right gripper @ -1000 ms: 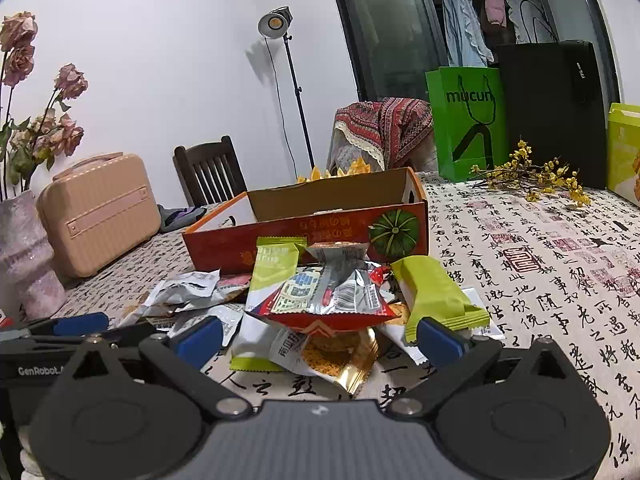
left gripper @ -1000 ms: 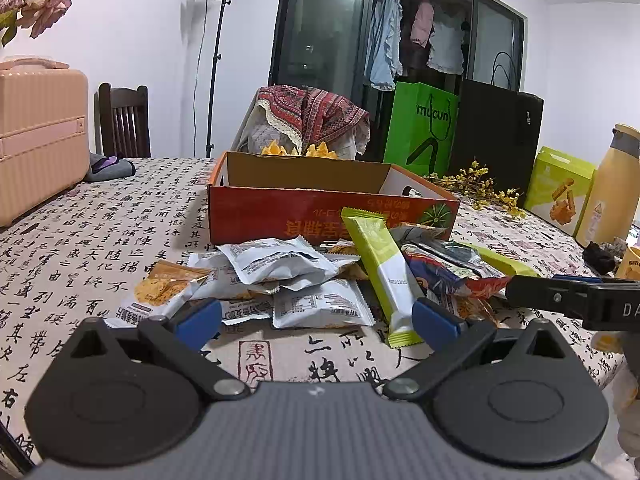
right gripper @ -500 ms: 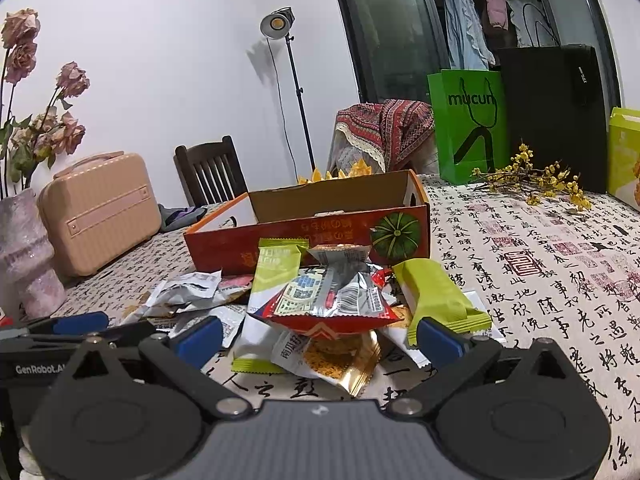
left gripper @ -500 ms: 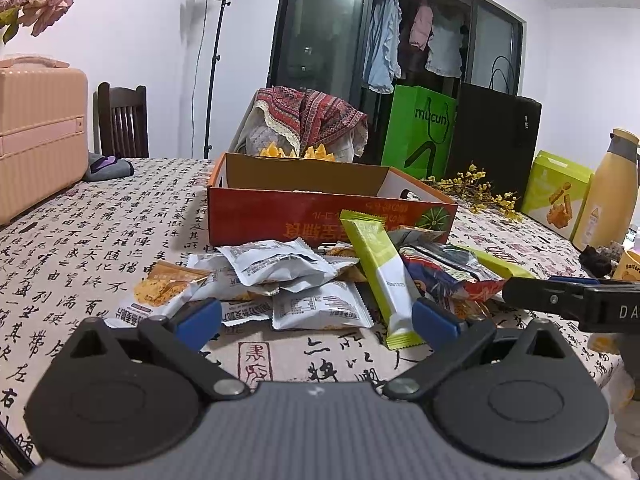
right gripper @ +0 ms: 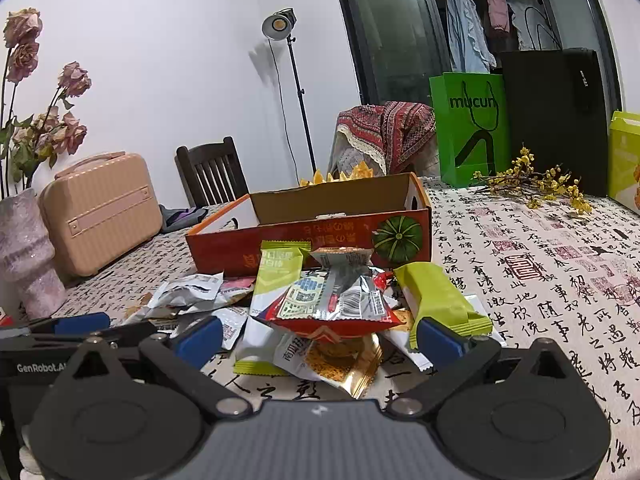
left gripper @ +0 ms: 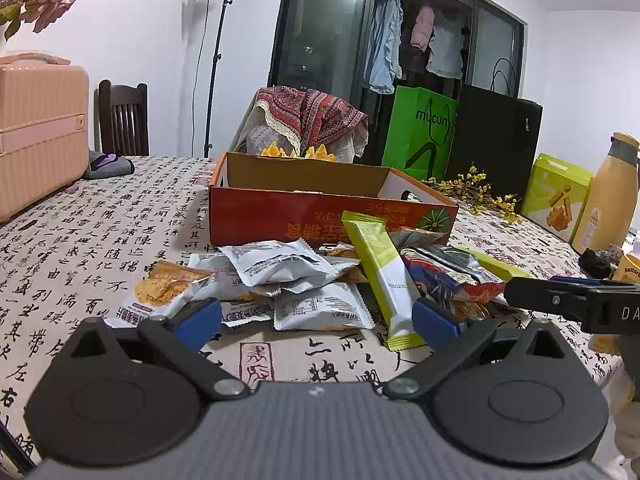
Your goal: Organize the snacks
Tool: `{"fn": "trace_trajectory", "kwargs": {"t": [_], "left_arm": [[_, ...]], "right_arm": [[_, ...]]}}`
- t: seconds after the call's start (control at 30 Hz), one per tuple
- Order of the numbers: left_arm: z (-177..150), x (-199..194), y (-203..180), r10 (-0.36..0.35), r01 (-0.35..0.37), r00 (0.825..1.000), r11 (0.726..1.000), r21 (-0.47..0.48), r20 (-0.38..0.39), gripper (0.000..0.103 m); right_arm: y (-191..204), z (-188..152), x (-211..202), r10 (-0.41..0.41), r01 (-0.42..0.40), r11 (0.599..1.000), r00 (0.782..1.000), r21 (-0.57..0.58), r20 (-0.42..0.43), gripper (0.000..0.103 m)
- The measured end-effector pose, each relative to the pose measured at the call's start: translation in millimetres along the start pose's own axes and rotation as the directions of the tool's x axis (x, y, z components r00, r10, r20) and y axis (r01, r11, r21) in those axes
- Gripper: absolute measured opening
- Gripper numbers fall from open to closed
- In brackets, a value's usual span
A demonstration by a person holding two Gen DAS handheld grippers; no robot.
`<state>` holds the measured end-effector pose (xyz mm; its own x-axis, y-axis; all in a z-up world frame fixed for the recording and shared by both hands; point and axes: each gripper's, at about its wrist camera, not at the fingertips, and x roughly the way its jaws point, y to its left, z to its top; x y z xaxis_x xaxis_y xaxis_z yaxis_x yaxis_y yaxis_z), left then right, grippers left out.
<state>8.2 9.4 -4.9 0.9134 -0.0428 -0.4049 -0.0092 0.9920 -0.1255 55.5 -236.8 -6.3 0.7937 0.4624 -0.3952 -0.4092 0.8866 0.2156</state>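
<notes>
Gaping wide and empty, the left gripper [left gripper: 316,318] and right gripper [right gripper: 318,338] face snack packets [left gripper: 280,268] near the red box [left gripper: 320,220].

one open red cardboard box [left gripper: 320,220], two long green wrapped bars [left gripper: 384,272] [right gripper: 440,300], at least three white foil packets [left gripper: 276,266], one red-edged silver packet [right gripper: 340,300].

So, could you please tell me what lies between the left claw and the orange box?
In the left wrist view, the snack pile lies between the open left claw and the orange box: white packets and a green bar on the tablecloth.
</notes>
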Motion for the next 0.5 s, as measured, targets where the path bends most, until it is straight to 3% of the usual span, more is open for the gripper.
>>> {"fn": "trace_trajectory", "kwargs": {"t": [0.5], "left_arm": [[-0.5, 1.7, 1.6, 0.0, 0.0, 1.0, 1.0, -0.007, -0.004, 0.103]], "right_arm": [[0.0, 0.4, 2.1, 0.0, 0.0, 1.0, 1.0, 0.001, -0.003, 0.103]]}}
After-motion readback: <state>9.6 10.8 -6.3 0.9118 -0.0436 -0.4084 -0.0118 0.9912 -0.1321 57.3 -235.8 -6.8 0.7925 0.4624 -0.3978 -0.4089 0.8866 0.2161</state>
